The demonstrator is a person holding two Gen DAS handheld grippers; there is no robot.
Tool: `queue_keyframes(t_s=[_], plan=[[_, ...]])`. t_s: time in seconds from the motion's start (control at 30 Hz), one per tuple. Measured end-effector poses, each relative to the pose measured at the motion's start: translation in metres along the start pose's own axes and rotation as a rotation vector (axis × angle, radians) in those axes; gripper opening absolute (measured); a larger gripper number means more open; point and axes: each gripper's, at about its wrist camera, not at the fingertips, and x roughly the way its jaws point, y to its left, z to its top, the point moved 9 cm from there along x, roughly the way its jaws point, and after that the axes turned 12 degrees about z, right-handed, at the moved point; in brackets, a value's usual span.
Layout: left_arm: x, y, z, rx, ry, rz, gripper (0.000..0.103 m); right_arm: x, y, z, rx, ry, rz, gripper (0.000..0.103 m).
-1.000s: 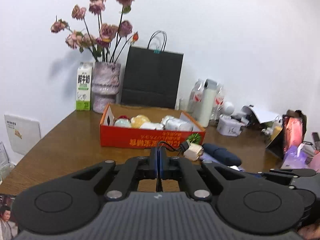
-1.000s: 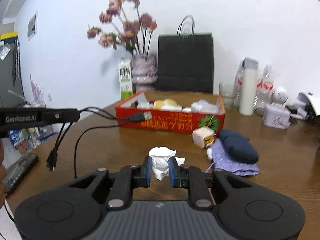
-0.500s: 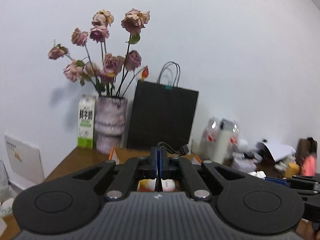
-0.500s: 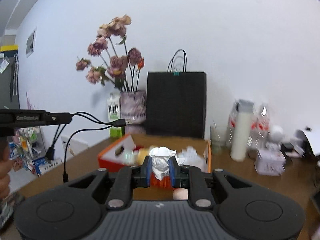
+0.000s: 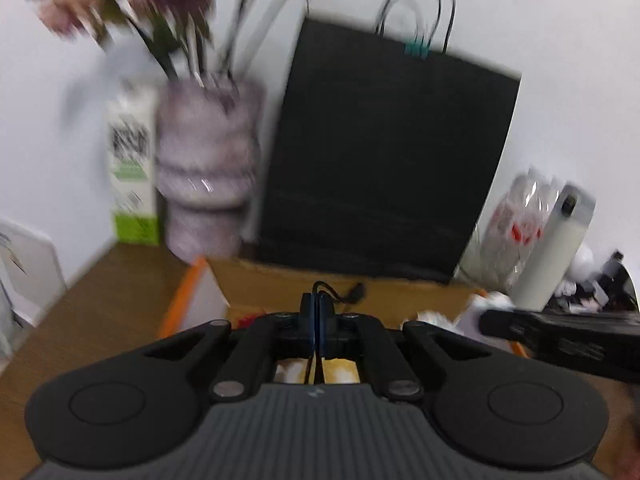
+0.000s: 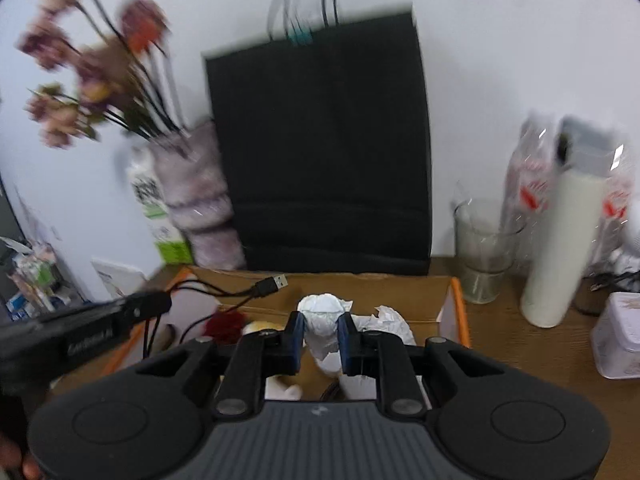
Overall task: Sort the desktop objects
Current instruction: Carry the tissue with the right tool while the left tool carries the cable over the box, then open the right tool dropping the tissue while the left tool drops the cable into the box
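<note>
My left gripper (image 5: 315,312) is shut on a thin black cable (image 5: 336,294), whose plug end (image 6: 272,285) sticks out over the orange cardboard box (image 5: 176,312) in the right wrist view. The right gripper (image 6: 319,330) is shut on a crumpled white tissue (image 6: 324,316). Both hang over the open box (image 6: 454,316), which holds wrapped food, more white paper (image 6: 390,320) and a dark red item (image 6: 224,322). The left gripper's body (image 6: 84,326) shows at the left of the right wrist view.
Behind the box stand a black paper bag (image 5: 384,160), a vase of dried roses (image 5: 208,168) and a milk carton (image 5: 132,168). To the right are a glass (image 6: 484,252), a white bottle (image 6: 560,240), plastic bottles and a white tub (image 6: 620,336).
Both grippers have travelled fast across the table toward the back wall and now hang over the orange box. The bag and vase loom much larger. Cable and tissue stay gripped.
</note>
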Motion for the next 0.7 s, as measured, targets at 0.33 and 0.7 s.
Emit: queue_keyframes(t_s=[0.33,0.7], plan=[[0.04,-0.014,-0.017,0.08,0.057,-0.065,0.035,0.107,-0.052,-0.012,0.068,0.17,-0.056,0.03],[-0.014,-0.016,-0.008,0.204,-0.034,0.014,0.08,0.053,-0.03,0.001,0.03,0.061,-0.075,0.059]])
